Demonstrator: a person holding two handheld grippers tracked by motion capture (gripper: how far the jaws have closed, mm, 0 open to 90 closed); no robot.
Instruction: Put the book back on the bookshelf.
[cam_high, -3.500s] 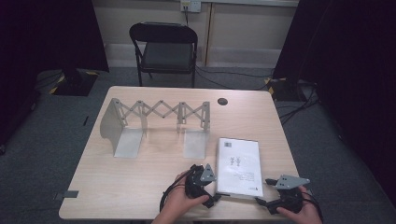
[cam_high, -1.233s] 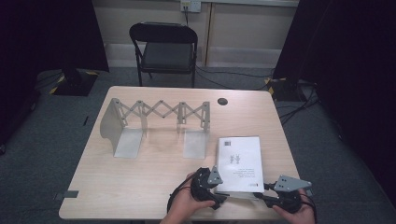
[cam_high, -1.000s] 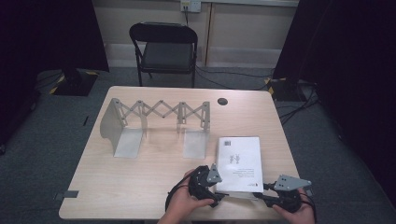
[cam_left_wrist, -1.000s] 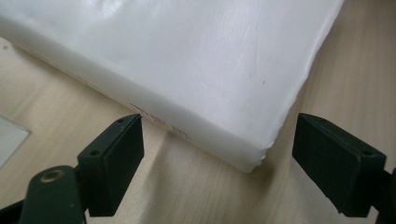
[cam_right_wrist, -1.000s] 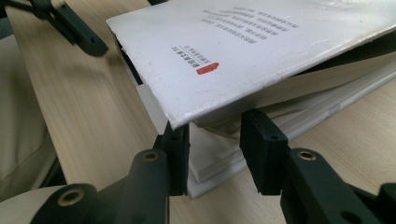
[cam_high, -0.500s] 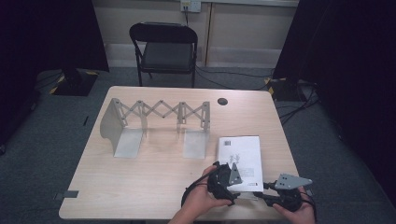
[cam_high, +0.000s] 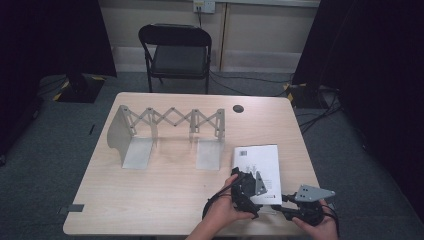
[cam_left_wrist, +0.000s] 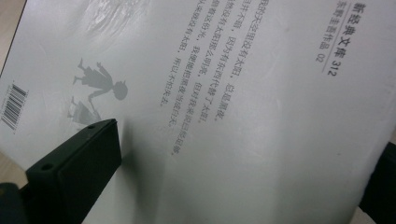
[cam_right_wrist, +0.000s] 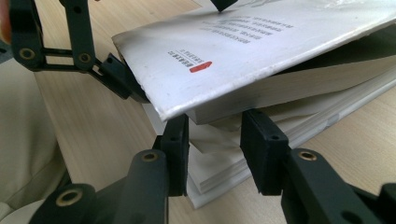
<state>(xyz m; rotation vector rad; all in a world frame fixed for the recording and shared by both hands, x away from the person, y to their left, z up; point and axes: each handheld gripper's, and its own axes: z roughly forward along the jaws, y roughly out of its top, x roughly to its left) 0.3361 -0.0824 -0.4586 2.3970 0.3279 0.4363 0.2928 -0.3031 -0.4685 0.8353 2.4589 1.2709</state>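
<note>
A white paperback book (cam_high: 260, 160) lies on the wooden table (cam_high: 150, 200) near its front right. My left gripper (cam_high: 245, 187) is over the book's near end. Its jaws have just been opening and stand wide, straddling the printed cover (cam_left_wrist: 233, 70) without pressing on it. In the right gripper view the cover (cam_right_wrist: 261, 46) is raised off the pages, and one left finger (cam_right_wrist: 119, 77) reaches under its edge. My right gripper (cam_right_wrist: 215, 149) sits at the book's near corner (cam_high: 287, 210). Its pads stand a little apart, with page edges showing in the gap.
A grey metal expanding book rack (cam_high: 170, 135) stands across the table's middle. A round black cable hole (cam_high: 238, 108) is at the back. A black folding chair (cam_high: 177, 50) stands behind the table. Cables run over the floor at the right.
My left gripper has moved right, from the bare table beside the book onto the book's near end. The right gripper has kept still.
</note>
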